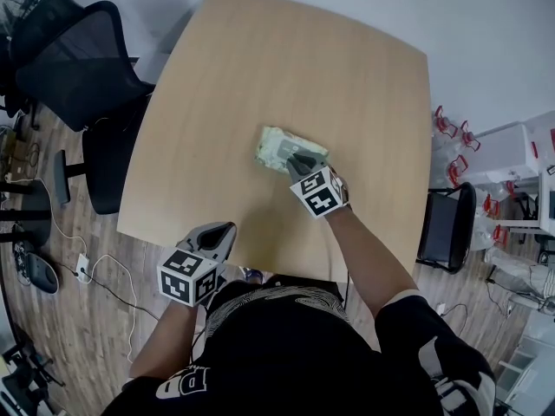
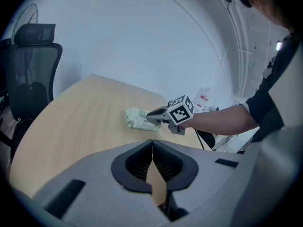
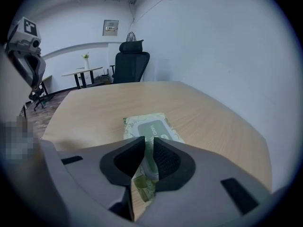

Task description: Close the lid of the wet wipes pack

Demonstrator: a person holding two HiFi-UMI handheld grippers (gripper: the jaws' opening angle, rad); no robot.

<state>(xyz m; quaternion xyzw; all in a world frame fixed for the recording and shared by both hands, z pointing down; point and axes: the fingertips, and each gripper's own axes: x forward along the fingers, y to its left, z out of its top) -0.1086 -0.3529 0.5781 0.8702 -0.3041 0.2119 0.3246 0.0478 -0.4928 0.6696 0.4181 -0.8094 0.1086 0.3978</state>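
The wet wipes pack [image 1: 279,148] lies mid-worktop [image 1: 260,59], its lid seemingly down. The right gripper [image 3: 147,144], slightly spread and pinching nothing, is over its near end; a firm downward press should seal it. The left gripper [image 2: 152,148], pressed together, idles apart

A light wooden table [image 1: 260,76] is flanked at its left by a black mesh chair [image 1: 74,68]. A white power strip [image 1: 83,267] is seen lying on the wood floor [image 1: 95,328]. A framed picture [image 3: 111,27] is hung on the far wall [image 3: 71,32].
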